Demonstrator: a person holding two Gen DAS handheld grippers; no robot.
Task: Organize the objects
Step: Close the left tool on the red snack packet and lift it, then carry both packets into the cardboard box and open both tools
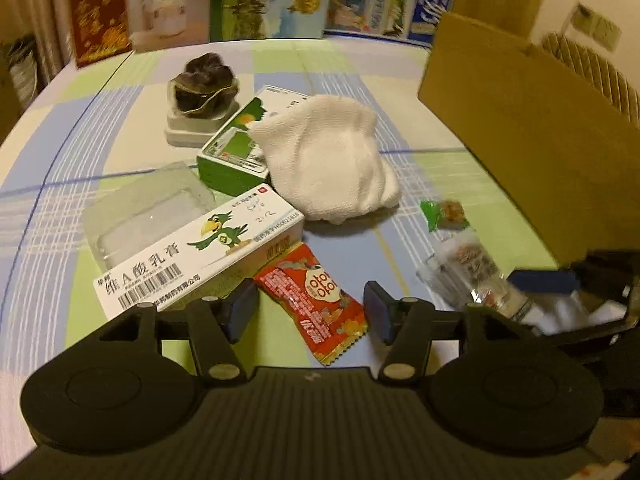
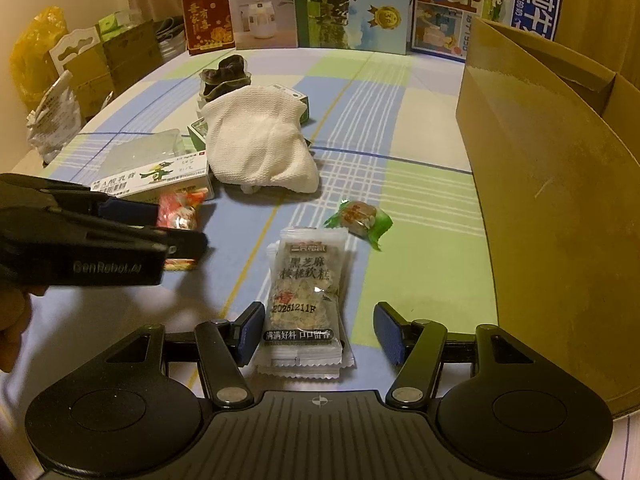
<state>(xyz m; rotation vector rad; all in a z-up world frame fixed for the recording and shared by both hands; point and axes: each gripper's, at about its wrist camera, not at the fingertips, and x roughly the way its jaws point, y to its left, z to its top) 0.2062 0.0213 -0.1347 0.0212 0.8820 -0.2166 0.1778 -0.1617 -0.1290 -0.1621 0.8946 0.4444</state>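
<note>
1. The step in hand looks like a double pick-up. The left gripper (image 1: 310,310) has its jaws spread wide on either side of the red snack packet (image 1: 314,302) at lower centre of its view, holding nothing. The right gripper (image 2: 318,334) likewise stands open around the lower end of the clear sesame snack packet (image 2: 306,300) at lower centre of its view, and grips nothing yet.
2. Both packets lie flat on the checked tablecloth (image 2: 420,128). The cardboard box (image 2: 560,184), along the right edge of both views, is the likely destination.
3. The next move probably calls for each gripper to settle lower and close across its packet's narrow width. The crinkly film could slip, so the pinch should land on the filled body, not the sealed edge.
4. The left view alone shows the parrot-printed white carton (image 1: 200,252) just beside the red packet at left, touching or nearly so, and a clear plastic tray (image 1: 148,208) behind it.
5. The right view alone shows the box's open top at upper right and the left gripper from the side at middle left, over the red packet.
6. Both views show the white cloth (image 2: 260,140) at centre and the green-wrapped candy (image 2: 358,218) near the sesame packet.
</note>
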